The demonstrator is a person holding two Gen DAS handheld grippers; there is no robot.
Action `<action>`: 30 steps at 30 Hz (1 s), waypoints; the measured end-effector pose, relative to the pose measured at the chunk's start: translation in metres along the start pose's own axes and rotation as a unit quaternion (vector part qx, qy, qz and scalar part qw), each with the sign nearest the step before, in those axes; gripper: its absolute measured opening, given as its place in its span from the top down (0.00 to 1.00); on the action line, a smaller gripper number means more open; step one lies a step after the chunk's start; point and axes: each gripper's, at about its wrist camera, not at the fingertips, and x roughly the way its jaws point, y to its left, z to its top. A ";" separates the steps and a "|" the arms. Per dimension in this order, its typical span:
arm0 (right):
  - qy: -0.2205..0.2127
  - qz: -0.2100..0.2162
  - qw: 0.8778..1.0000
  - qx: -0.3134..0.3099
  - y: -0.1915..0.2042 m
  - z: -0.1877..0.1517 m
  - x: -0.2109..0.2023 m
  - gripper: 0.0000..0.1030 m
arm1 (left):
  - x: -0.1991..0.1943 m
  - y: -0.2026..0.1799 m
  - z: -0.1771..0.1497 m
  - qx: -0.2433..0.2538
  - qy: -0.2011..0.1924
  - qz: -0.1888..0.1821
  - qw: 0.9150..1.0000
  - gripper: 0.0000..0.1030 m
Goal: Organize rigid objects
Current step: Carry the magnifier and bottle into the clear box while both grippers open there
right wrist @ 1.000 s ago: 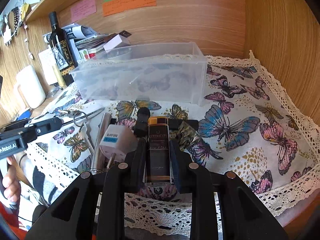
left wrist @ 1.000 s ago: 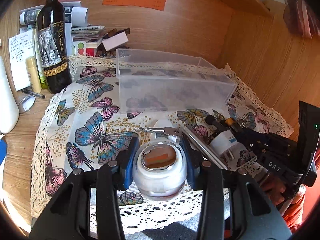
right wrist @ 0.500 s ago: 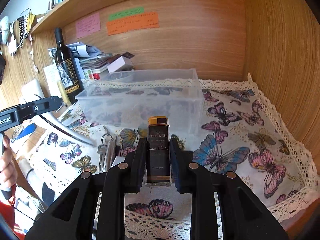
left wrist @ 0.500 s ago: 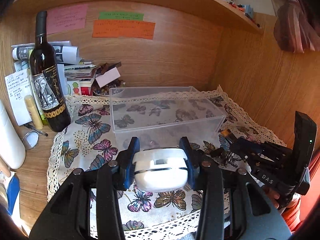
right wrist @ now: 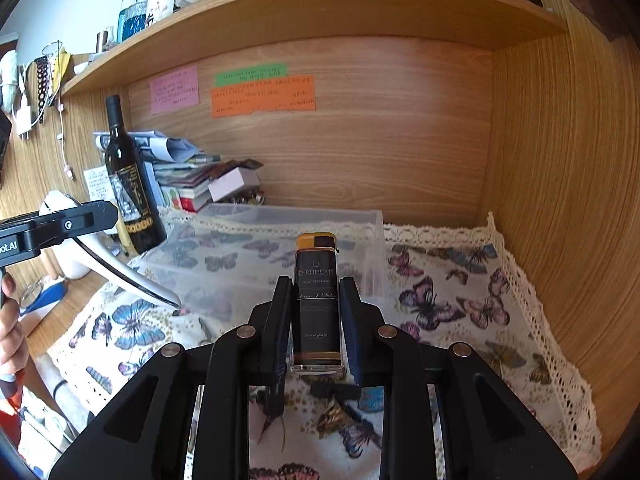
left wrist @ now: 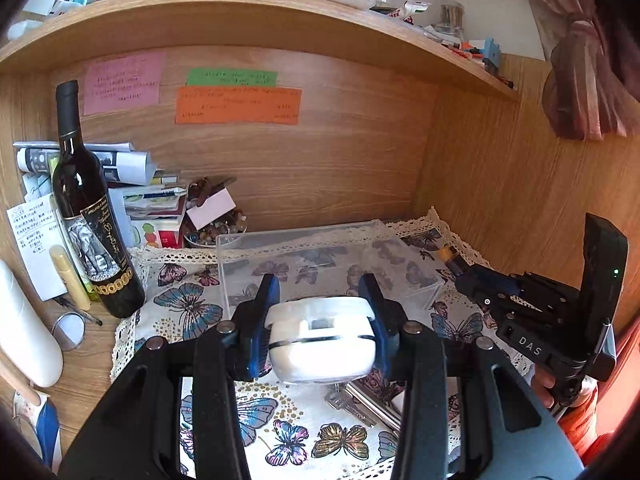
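We carry both loads level over the clear plastic bin [left wrist: 320, 256]: left claw [left wrist: 322, 320] clamps the white jar [left wrist: 322, 344], right claw [right wrist: 316, 320] the lighter [right wrist: 317, 300].

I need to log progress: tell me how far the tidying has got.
Done: nothing; the clear bin holds nothing visible. In hand: the left hand-held gripper grips a white jar, the right hand-held gripper a black lighter, both raised before the bin. Left: keys on the cloth.
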 end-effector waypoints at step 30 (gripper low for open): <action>0.069 0.009 0.997 -0.022 -0.004 0.040 0.100 0.79 | 0.126 0.029 0.027 -0.013 0.058 0.035 0.998 0.60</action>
